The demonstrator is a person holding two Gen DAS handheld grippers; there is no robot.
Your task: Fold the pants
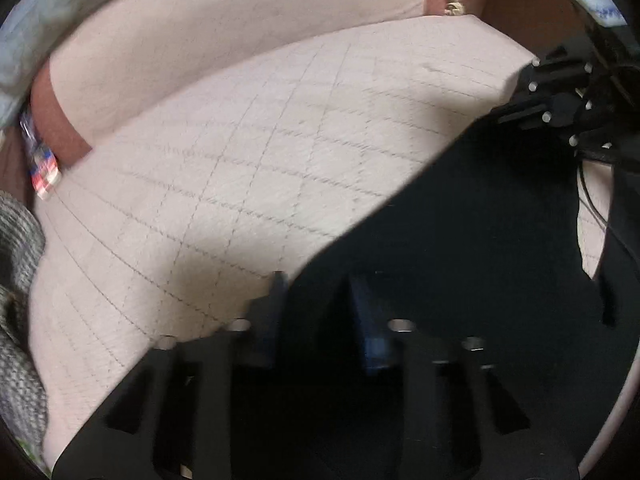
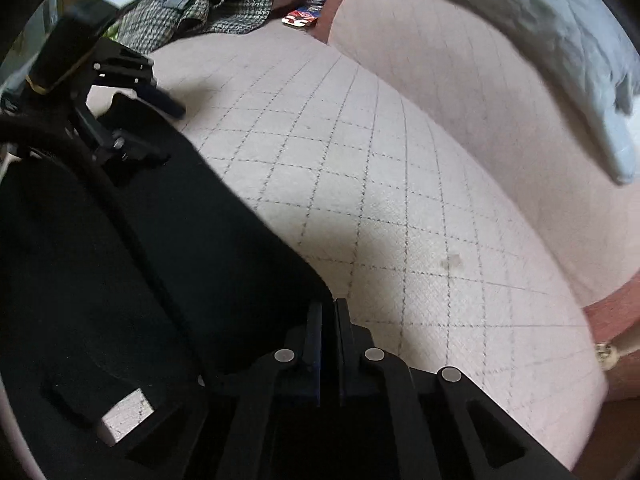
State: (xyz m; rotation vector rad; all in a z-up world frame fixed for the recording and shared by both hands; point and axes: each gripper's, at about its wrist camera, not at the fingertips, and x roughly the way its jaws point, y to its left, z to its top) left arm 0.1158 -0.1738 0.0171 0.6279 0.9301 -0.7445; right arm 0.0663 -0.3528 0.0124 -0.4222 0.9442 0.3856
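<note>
Your right gripper (image 2: 329, 320) is clenched on the black pants (image 2: 140, 260) edge; your left gripper (image 1: 316, 292) fingers straddle it, grip unclear; an uneven lift could skew the fold.

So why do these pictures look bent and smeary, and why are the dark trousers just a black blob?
Left wrist view: motion smear softens the quilted cover, and the black pants lose all detail. Right wrist view: sharper, but the fisheye lens bows the cover's straight stitch lines; the pants are underexposed there too, with a soft shadow along their edge.
</note>
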